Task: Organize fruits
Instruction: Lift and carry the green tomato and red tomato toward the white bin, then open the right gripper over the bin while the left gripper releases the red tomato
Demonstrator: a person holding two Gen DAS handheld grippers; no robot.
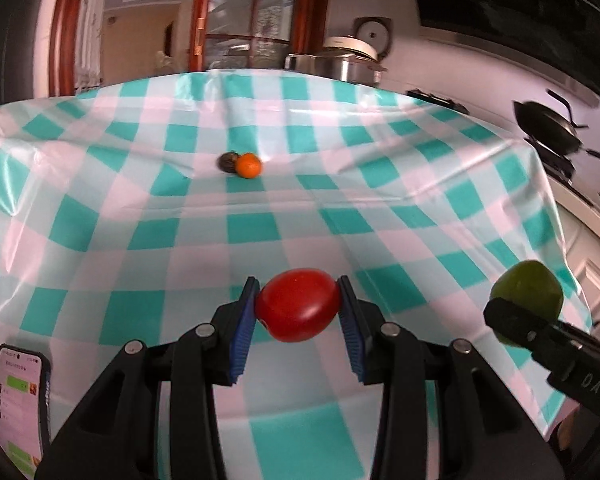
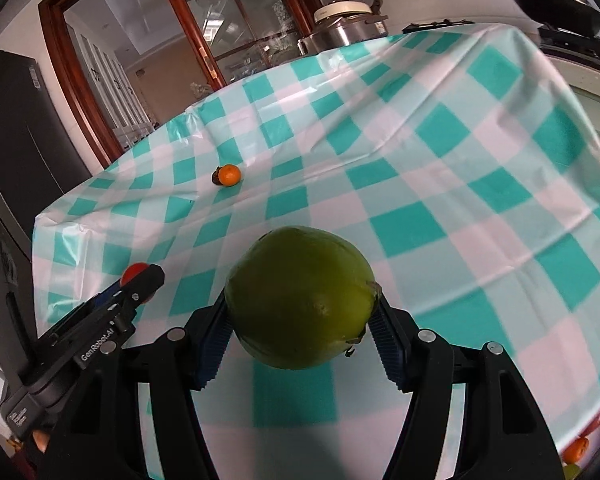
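My left gripper (image 1: 299, 307) is shut on a red tomato (image 1: 297, 303) and holds it above the checked tablecloth (image 1: 260, 232). My right gripper (image 2: 300, 312) is shut on a large green fruit (image 2: 300, 296); it shows at the right of the left wrist view, with the green fruit (image 1: 529, 286) in its fingers. The left gripper (image 2: 142, 280) with the red tomato (image 2: 134, 271) shows at the lower left of the right wrist view. An orange (image 1: 249, 165) lies far out on the cloth, touching a dark round fruit (image 1: 228, 161). The orange (image 2: 229, 175) and the dark fruit (image 2: 217, 176) also show in the right wrist view.
A phone (image 1: 20, 404) with a lit screen sits at the lower left. Beyond the table stand a rice cooker (image 1: 350, 58), a wooden door frame (image 1: 66, 28) and black pans (image 1: 548, 124) on a stove. More fruit (image 2: 578, 449) shows below the table's right edge.
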